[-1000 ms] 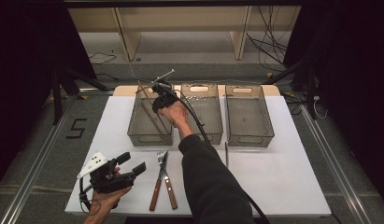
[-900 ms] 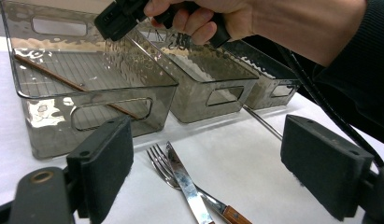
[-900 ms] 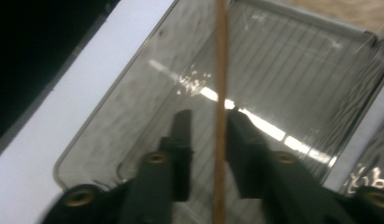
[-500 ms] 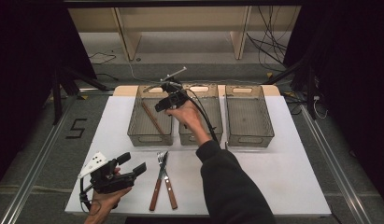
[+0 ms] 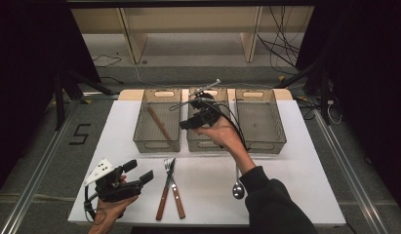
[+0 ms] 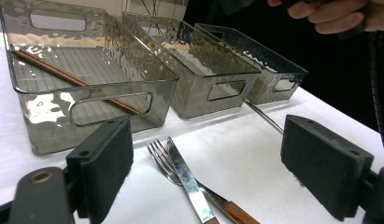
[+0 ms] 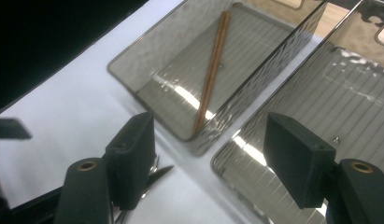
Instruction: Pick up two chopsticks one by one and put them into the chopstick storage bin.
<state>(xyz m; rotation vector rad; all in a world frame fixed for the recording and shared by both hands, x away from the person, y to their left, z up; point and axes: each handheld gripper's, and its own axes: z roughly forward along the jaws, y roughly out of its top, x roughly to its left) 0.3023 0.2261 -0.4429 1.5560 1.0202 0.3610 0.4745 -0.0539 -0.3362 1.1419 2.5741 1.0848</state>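
Right hand-held gripper (image 5: 188,123): held above the middle bin (image 5: 207,141), at the wall it shares with the left bin (image 5: 156,142); its jaws have just been opening and stand wide apart with nothing between them.
Left hand-held gripper (image 5: 139,171): held low at the near left corner of the bench (image 5: 286,195), pointing toward the cutlery; jaws wide apart, empty.
Chopsticks (image 7: 210,77): a wooden pair lying flat and slantwise on the floor of the left bin, touching each other, one end against the near wall.
Bins: three clear grey bins in a row along the far edge of the bench, side by side; the right bin (image 5: 260,141) stands nearest the right edge.
Fork (image 5: 167,168) and knife (image 5: 165,195): crossed on the bench near the front edge, just right of the left hand-held gripper, wooden handles toward the person.
Spoon (image 5: 237,187): on the bench in front of the middle bin, partly hidden by the right forearm.
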